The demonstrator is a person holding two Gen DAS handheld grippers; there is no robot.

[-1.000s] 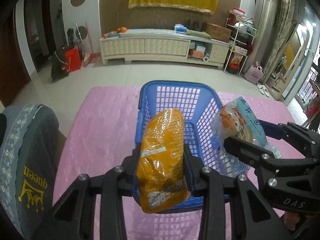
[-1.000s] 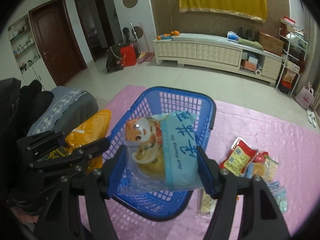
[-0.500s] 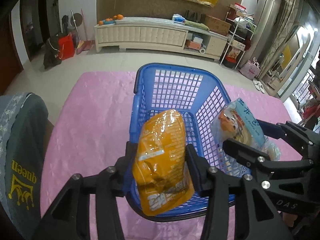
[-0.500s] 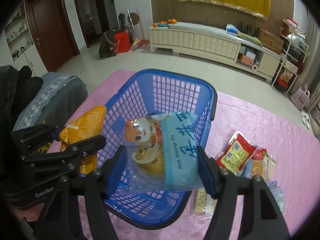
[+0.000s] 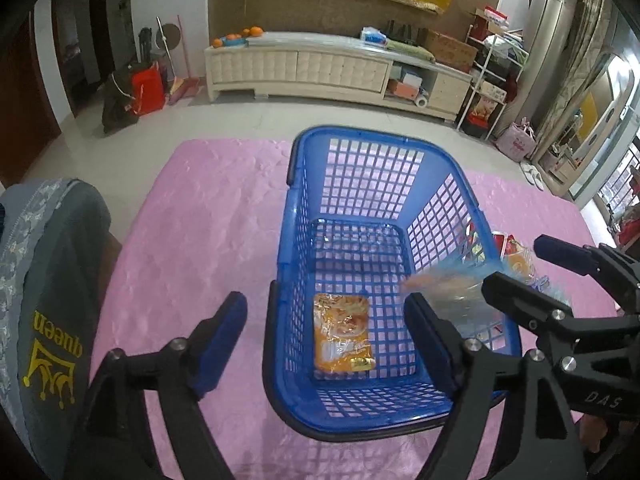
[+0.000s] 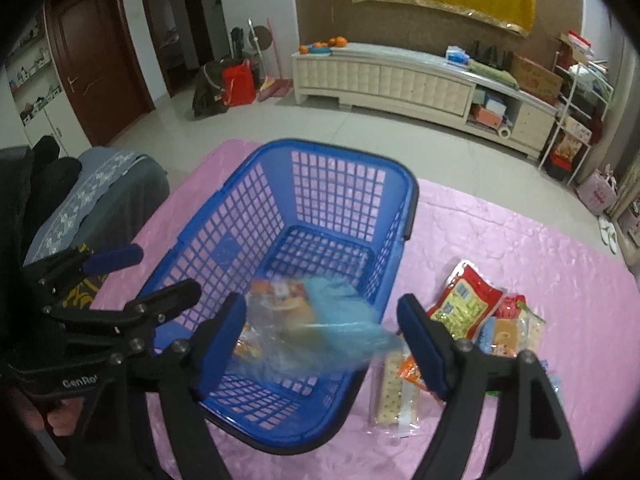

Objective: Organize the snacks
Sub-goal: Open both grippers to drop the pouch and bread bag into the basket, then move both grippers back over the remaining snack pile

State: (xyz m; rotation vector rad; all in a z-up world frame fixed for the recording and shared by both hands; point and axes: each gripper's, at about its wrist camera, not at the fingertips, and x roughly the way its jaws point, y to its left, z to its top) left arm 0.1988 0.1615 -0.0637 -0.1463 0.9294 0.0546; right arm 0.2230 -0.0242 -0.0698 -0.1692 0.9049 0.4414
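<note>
A blue mesh basket [image 5: 288, 208] [image 6: 408, 200] stands on the pink cloth. An orange snack packet [image 5: 343, 332] lies flat on the basket floor, below my left gripper [image 5: 326, 320] [image 6: 152, 276], whose jaws are opening with nothing between them. My right gripper [image 6: 320, 320] [image 5: 516, 262] hangs over the basket's near right corner, its jaws opening too. A clear packet with a blue band [image 6: 316, 316] [image 5: 452, 286] shows blurred between them, dropping free of the pads.
Several loose snack packets [image 6: 464, 304] and a cracker pack [image 6: 394, 392] lie on the pink cloth [image 5: 192, 220] right of the basket. A grey chair cover printed "queen" [image 5: 44, 280] stands at the table's left edge. The room floor and a cabinet lie beyond.
My left gripper opened and the orange packet fell onto the basket floor. My right gripper widened and the clear packet slipped down from between its pads.
</note>
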